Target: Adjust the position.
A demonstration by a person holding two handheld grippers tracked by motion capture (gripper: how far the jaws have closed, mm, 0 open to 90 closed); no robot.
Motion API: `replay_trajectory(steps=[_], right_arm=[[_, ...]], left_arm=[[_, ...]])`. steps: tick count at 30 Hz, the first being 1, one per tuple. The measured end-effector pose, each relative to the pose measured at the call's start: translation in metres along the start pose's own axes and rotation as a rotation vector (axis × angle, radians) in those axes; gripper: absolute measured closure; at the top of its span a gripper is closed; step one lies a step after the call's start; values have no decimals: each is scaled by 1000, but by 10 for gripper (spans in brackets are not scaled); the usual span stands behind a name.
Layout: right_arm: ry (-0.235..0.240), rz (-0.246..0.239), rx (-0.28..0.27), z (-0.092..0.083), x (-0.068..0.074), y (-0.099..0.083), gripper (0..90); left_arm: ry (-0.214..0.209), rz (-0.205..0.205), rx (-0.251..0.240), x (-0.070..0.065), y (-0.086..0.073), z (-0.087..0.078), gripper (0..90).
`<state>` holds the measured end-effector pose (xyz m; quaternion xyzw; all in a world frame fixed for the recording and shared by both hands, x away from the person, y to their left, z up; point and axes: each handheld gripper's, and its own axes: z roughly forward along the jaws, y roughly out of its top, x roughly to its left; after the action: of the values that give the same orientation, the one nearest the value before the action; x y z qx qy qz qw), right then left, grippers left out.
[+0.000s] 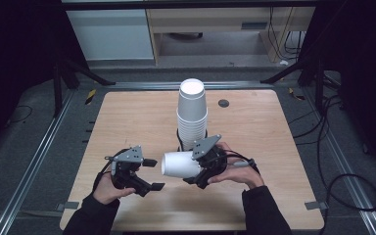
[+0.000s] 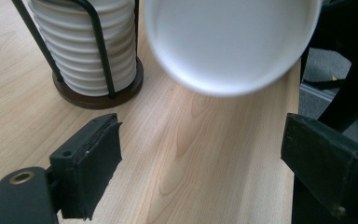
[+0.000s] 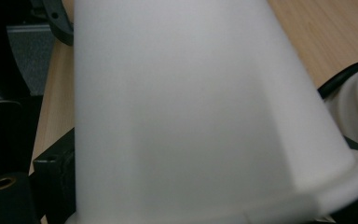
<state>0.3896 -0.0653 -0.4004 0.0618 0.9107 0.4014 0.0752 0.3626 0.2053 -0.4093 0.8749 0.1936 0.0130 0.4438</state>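
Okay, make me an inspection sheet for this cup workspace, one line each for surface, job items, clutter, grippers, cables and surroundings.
Surface: wooden table, light grain.
Job's things: one white cup held sideways above the table; stack of white cups in a black wire holder.
Clutter: nothing seen.
Grippers: left gripper open, holding nothing; right gripper shut on the cup.
Cables: black cable trailing from the right gripper; more on the floor at right.
Surroundings: dark floor, metal rails, cabinets behind.

I work in what looks like a lab: a wooden table (image 1: 254,127) on a dark floor, metal rails (image 1: 29,166), black stand legs (image 1: 85,71), loose cables (image 1: 342,181), plain cabinets (image 1: 110,34) behind.
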Motion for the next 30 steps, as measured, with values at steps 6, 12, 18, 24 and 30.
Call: replay_trajectory(steps=[6, 12, 18, 24, 30], right_arm=[[16, -50, 74, 18, 5, 7, 80], [32, -95, 130, 36, 12, 12, 80], [50, -137, 147, 46, 17, 19, 78], [57, -139, 145, 47, 18, 21, 76], [65, -131, 146, 48, 18, 20, 65]], left_arm=[[-7, 10, 37, -2, 0, 6, 115], [-10, 15, 73, -2, 0, 9, 116], [-14, 12, 93, -2, -1, 11, 133], [-35, 20, 92, -2, -1, 11, 202], [-44, 26, 95, -3, -2, 10, 216]])
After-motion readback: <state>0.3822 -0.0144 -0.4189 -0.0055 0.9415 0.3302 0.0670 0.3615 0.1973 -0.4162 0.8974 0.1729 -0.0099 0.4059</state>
